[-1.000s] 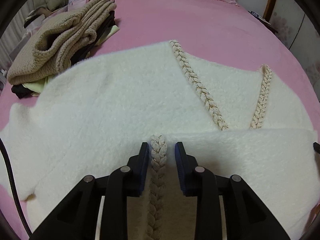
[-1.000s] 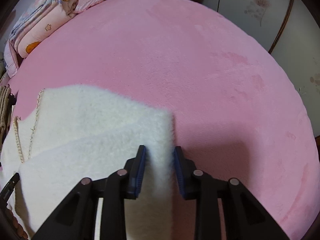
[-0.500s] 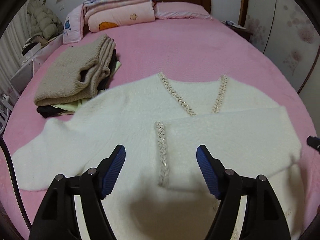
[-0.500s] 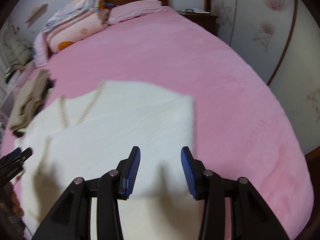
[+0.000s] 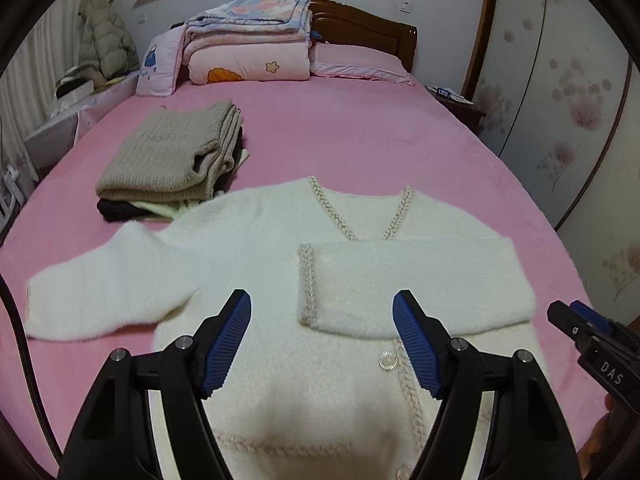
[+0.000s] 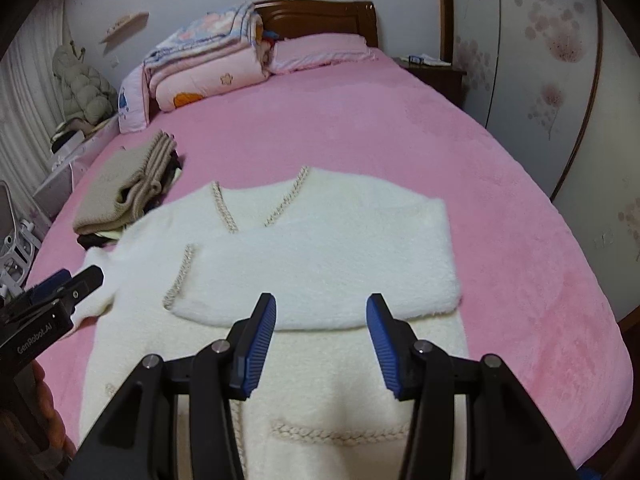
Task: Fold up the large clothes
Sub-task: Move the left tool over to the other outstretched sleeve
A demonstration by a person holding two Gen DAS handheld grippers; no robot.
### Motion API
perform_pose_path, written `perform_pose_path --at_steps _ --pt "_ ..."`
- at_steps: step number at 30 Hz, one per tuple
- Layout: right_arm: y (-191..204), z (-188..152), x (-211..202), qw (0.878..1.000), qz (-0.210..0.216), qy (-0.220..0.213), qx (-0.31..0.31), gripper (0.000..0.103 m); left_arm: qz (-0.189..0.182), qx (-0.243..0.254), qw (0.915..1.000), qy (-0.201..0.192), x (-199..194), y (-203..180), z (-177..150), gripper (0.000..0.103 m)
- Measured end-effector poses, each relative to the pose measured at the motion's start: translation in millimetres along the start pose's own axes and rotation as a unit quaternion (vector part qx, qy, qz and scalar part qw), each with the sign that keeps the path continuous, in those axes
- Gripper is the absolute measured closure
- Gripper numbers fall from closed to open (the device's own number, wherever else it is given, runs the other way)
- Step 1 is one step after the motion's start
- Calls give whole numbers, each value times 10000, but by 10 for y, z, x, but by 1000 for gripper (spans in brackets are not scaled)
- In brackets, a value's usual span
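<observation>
A fluffy white cardigan (image 5: 248,248) with braided beige trim lies flat on the pink bed (image 5: 360,140); it also shows in the right wrist view (image 6: 320,208). Its right sleeve (image 5: 416,280) is folded across the chest, cuff toward the middle. Its left sleeve (image 5: 104,284) lies stretched out to the left. My left gripper (image 5: 322,336) is open and empty, held above the cardigan's lower body. My right gripper (image 6: 321,336) is open and empty, above the cardigan just below the folded sleeve (image 6: 328,268).
A stack of folded clothes with a beige knit on top (image 5: 172,156) sits at the cardigan's upper left. Folded quilts and pillows (image 5: 248,48) lie by the headboard. A nightstand (image 5: 460,108) and wardrobe doors stand on the right.
Both grippers let go of the sleeve, opened wide and drew back and up from the bed. The sleeve now lies folded across the chest.
</observation>
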State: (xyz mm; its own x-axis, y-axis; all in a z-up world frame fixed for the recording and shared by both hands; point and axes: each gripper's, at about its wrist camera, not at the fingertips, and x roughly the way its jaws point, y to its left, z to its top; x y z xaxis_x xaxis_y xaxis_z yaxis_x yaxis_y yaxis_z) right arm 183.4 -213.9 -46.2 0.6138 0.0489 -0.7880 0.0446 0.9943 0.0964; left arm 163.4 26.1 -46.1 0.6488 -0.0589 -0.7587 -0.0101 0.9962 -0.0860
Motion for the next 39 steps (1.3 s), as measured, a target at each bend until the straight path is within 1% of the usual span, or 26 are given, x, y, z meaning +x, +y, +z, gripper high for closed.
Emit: perform_pose_path --at_steps 1,4,5,8,10,13,16,18,21,22,24,28,34,36,37,39 --pt "8 -27 -40 10000 8 8 38 56 -20 -16 10000 25 -55 19 -36 31" --pt "47 -114 -100 9998 91 170 50 56 103 -94 9999 2 -176 92 -133 31" --pt "72 -155 -127 9998 56 187 36 56 94 -120 9999 11 -203 123 -165 31" --pt "218 -279 -227 9999 -70 95 -76 56 41 -173 9998 72 -318 240 -279 31" --pt "309 -352 -280 9999 -3 79 -148 56 110 -145 9998 79 -396 315 -352 31" --pt "499 -432 -359 9995 38 66 -306 56 263 -136 9996 7 -573 474 -450 31" --pt "737 -494 -462 9984 120 -5 -545 56 287 -248 9993 -15 -720 678 -515 30" --pt "921 -531 -544 9974 58 -94 -707 56 257 -331 9991 -27 -814 855 -560 29" --pt "1148 -572 -643 9954 75 -222 -927 56 311 -479 9983 -112 -940 1165 -618 27" --pt "1252 -583 -674 9944 93 -262 -1021 56 352 -550 9978 -128 -979 1320 -637 27" --pt "1421 -590 -712 9925 115 -331 -1170 56 385 -669 9969 -125 -988 1541 -666 27" --pt "1839 -574 -714 9882 211 -446 -1454 56 687 -986 9928 -15 -920 2141 -734 27" --pt "2504 -526 -559 9829 451 -509 -1713 56 1230 -1354 9830 148 -797 2950 -828 27" --pt "2683 -520 -499 9815 526 -509 -1771 56 1324 -1449 9804 195 -738 3187 -860 27" --pt "2813 -519 -445 9802 587 -473 -1828 56 1356 -1556 9782 219 -681 3365 -890 27" --pt "3001 -527 -344 9780 682 -384 -1934 56 1337 -1730 9755 255 -578 3600 -924 27"
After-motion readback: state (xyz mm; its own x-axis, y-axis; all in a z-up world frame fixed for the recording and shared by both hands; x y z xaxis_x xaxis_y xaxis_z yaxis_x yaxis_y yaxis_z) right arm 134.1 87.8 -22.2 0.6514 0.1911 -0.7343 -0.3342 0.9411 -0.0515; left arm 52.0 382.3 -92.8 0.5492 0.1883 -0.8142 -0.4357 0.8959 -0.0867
